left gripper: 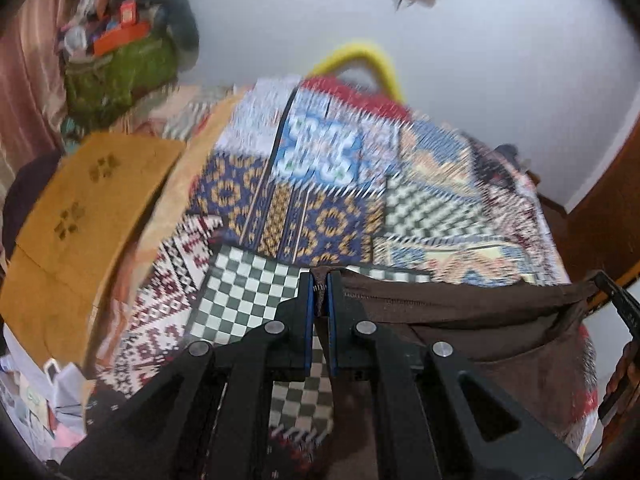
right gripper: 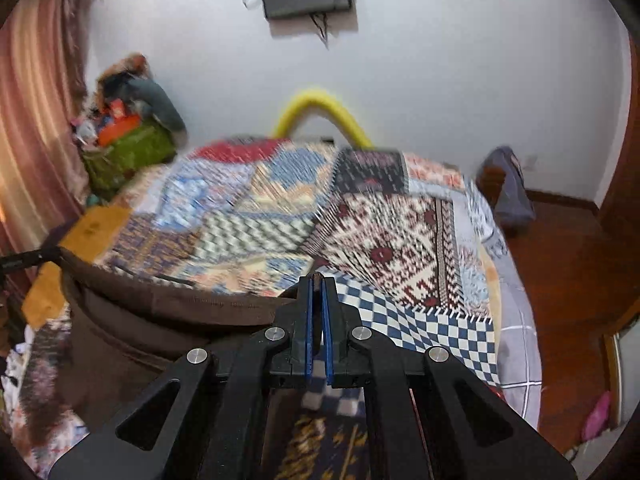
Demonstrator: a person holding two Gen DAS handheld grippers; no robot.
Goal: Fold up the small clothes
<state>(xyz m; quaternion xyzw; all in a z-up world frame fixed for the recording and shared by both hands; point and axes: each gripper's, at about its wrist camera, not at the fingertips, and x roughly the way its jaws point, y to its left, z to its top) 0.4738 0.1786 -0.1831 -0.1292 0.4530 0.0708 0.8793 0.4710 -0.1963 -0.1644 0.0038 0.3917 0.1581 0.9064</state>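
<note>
The left claw (left gripper: 321,280) is clamped on one corner of a brown garment (left gripper: 460,320), a pinch of the hem showing between its blue pads (left gripper: 308,312); the right claw (right gripper: 318,280) is likewise closed tight on the opposite corner of the same cloth, a small nub of brown fabric caught at its tips. The garment's top edge runs as a taut line from one claw across to the other, so its long axis lies side to side between the two hands; in the left wrist view the edge stretches away to the right until it meets the other claw at the frame's border, and in the right wrist view it stretches off to the left in the same way. The rest of the cloth hangs and sags below that edge, over a patchwork bedspread (right gripper: 380,220) on a bed; whether its lower part rests on the bedspread cannot be told. Both views are smeared by motion blur.

Neither hand is nearer the garment than the other, since each holds a corner; the coming move, judged from this, turns on keeping the two claws level and apart so the edge stays straight while the cloth is laid down or doubled over; if one claw leads, the fold would likely skew. A folded mustard-yellow cloth (left gripper: 80,208) lies on the bed off to the left, apart from the brown one.
</note>
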